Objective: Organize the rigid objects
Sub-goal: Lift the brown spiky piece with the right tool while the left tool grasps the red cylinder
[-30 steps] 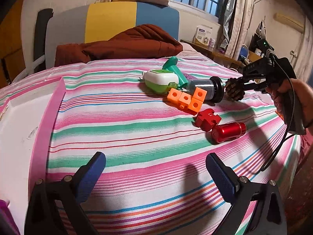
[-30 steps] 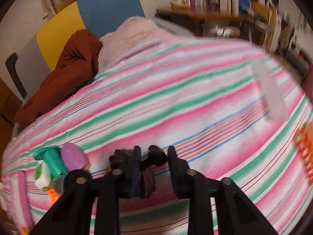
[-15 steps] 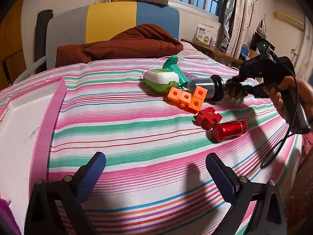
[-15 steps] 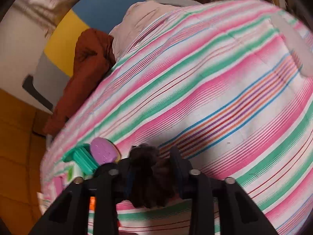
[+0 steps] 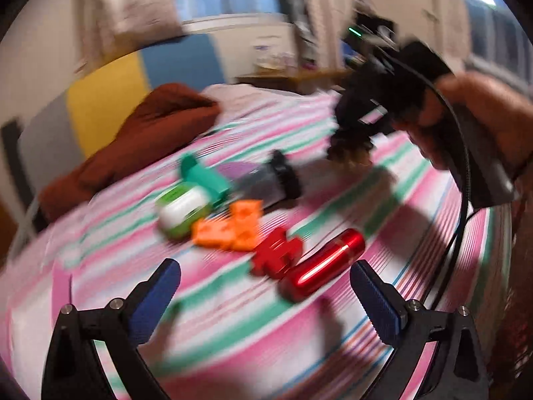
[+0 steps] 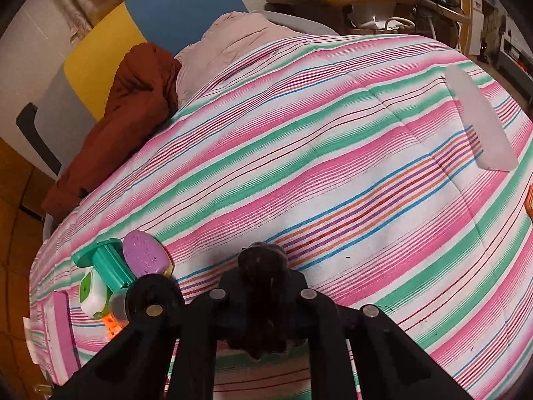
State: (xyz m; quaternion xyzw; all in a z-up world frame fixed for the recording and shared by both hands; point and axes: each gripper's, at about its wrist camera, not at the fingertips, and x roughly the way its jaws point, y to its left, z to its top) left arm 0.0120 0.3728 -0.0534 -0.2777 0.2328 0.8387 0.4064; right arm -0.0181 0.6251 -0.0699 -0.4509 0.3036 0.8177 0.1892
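Observation:
My left gripper (image 5: pixel 265 288) is open and empty, low over the striped bed cover, with a red metal cylinder (image 5: pixel 324 268) and a red block (image 5: pixel 274 255) just ahead. Beyond lie orange cubes (image 5: pixel 233 228), a white-green toy (image 5: pixel 181 211), a teal piece (image 5: pixel 205 176) and a dark jar (image 5: pixel 269 183). My right gripper (image 6: pixel 263 283) is shut on a dark brown pinecone (image 6: pixel 261 263), held just above the cover right of the jar; the pinecone (image 5: pixel 349 148) also shows in the blurred left wrist view. A purple oval (image 6: pixel 145 253) lies beside the teal piece (image 6: pixel 106 261).
A brown blanket (image 6: pixel 133 106) and pink pillow (image 6: pixel 233 40) lie at the head of the bed. A translucent white tray (image 6: pixel 479 116) rests on the cover at the right. A pink-edged white box (image 5: pixel 40 300) sits at the left.
The left view has swung right and forward, now blurred, closer to the red cylinder. The right gripper has lowered with the pinecone toward the cover beside the jar.

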